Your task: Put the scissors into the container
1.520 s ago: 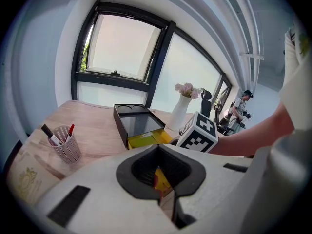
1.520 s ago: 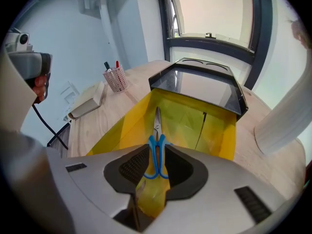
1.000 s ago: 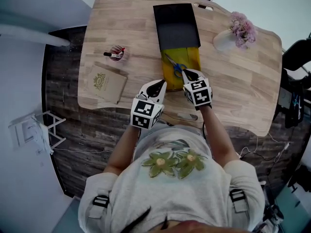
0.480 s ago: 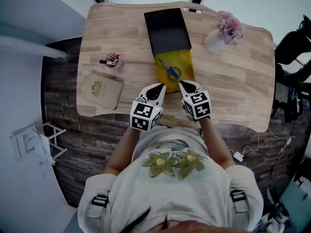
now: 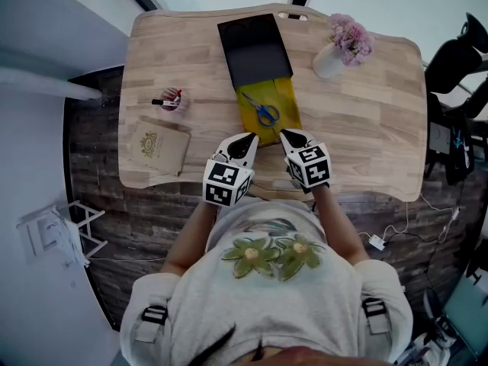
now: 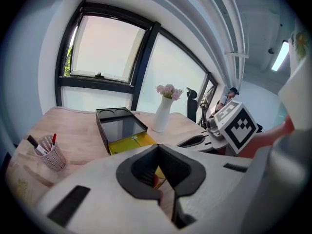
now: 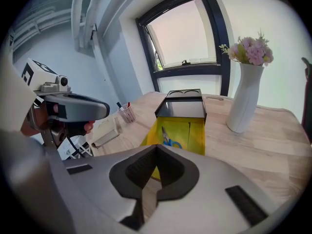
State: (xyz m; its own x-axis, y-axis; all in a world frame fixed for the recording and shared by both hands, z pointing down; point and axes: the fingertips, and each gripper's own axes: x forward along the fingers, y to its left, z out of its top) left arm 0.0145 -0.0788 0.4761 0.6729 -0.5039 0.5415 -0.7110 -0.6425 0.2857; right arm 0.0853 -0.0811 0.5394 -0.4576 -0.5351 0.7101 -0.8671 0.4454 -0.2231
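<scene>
Showing two claws, the left gripper (image 5: 248,139) and the right gripper (image 5: 286,134), each with jaws pressed together on nothing, held just short of the container's (image 5: 290,125) near edge. One pair of scissors (image 5: 264,111) lies inside the container, whose far half is hidden by one black cover (image 5: 255,49). A nudge on that edge is judged liable to shift it. One vase (image 5: 329,61) is counted to its right, and one pen cup (image 5: 171,100) and one booklet (image 5: 158,145) to its left.
</scene>
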